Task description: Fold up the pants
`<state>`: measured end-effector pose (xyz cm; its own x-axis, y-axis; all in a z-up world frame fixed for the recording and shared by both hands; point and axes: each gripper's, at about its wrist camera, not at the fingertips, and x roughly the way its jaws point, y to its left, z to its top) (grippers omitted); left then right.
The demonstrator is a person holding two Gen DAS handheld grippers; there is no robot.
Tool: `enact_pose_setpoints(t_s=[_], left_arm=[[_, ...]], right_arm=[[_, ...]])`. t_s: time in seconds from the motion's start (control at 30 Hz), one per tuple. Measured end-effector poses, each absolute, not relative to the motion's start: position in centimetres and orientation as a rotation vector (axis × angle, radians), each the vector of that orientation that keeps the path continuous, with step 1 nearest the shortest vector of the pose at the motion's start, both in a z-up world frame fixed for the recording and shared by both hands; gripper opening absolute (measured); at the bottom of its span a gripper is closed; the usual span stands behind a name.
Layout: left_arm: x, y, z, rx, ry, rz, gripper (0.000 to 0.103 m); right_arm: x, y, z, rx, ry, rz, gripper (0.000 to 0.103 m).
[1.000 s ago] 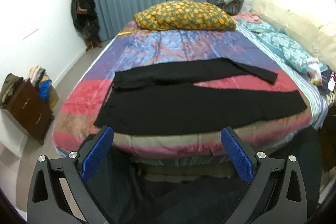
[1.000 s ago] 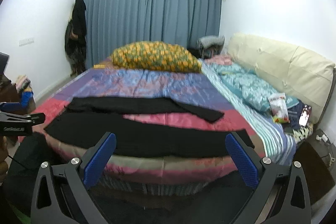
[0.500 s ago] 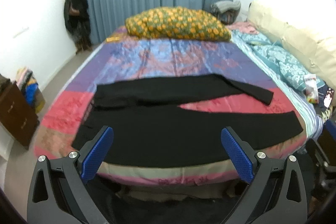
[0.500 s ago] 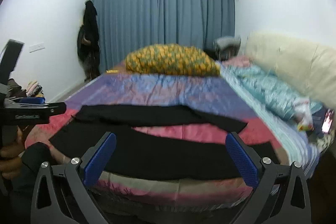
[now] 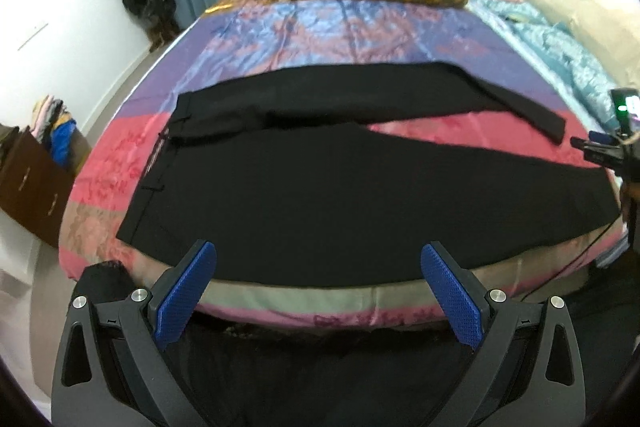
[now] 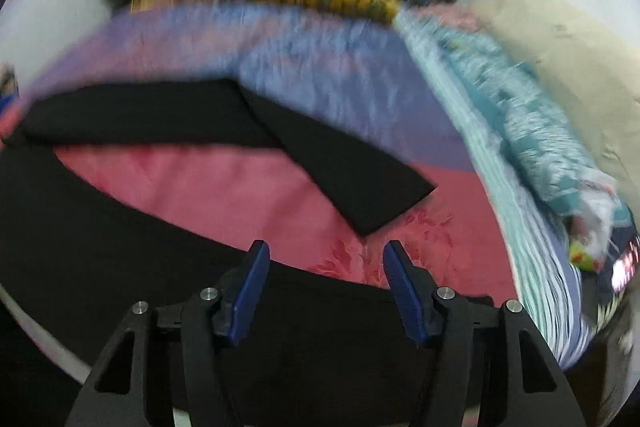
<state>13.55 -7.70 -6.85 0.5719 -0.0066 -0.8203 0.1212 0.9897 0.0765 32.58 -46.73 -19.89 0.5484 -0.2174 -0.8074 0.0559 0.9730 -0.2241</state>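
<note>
Black pants [image 5: 320, 187] lie spread flat across the bed [image 5: 320, 39], legs apart. The left hand-held gripper [image 5: 318, 281] hangs spread wide at the near edge, holding nothing. The right hand-held gripper [image 6: 326, 281], part open and empty, sits over the near leg.

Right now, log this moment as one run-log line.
pants: flat on bed, legs spread | left gripper: open, empty, near edge | right gripper: open, empty, over near leg
</note>
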Motion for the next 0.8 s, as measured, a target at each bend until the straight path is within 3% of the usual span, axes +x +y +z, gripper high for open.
enact_pose_setpoints(t_s=[0.3,0.37,0.4,0.47,0.5,0.57,0.6,0.7,0.8], left_arm=[[17.3,-9.6,-9.7,0.165,1.048,-0.049,0.102],[18.1,-10.2,-10.4,0.184,1.070,-0.046,0.102],[18.4,-10.5,-10.6,0.194,1.080,-0.044,0.102],[18.9,-10.8,-10.7,0.194,1.076,-0.040,0.102],[19.2,-10.9,-10.7,0.191,1.070,-0.037,0.102],[20.0,-11.3,-10.8,0.191,1.070,-0.040,0.102],[20.3,-11.4,-10.9,0.192,1.070,-0.040,0.102],[21.8,-11.2,-10.8,0.178,1.048,-0.023,0.102],[24.7,-10.0,-11.2,0.151,1.012,0.031,0.102]], right_arm=[[39.0,-50.7,-27.4,-0.410,1.084,-0.180,0.056],[40.1,-51.2,-27.2,-0.427,1.079,-0.171,0.015],[41.1,-51.9,-26.2,-0.427,1.074,-0.185,0.007],[43.9,-53.9,-23.2,-0.402,1.006,-0.238,0.007],[45.5,-55.7,-21.2,-0.367,0.970,-0.284,0.007],[49.6,-60.2,-17.5,-0.246,0.943,-0.387,0.045],[51.5,-62.3,-16.4,-0.208,0.965,-0.473,0.072],[53.4,-63.3,-14.1,-0.197,0.903,-0.550,0.069],[53.6,-57.4,-15.0,-0.098,0.877,-0.326,0.067]])
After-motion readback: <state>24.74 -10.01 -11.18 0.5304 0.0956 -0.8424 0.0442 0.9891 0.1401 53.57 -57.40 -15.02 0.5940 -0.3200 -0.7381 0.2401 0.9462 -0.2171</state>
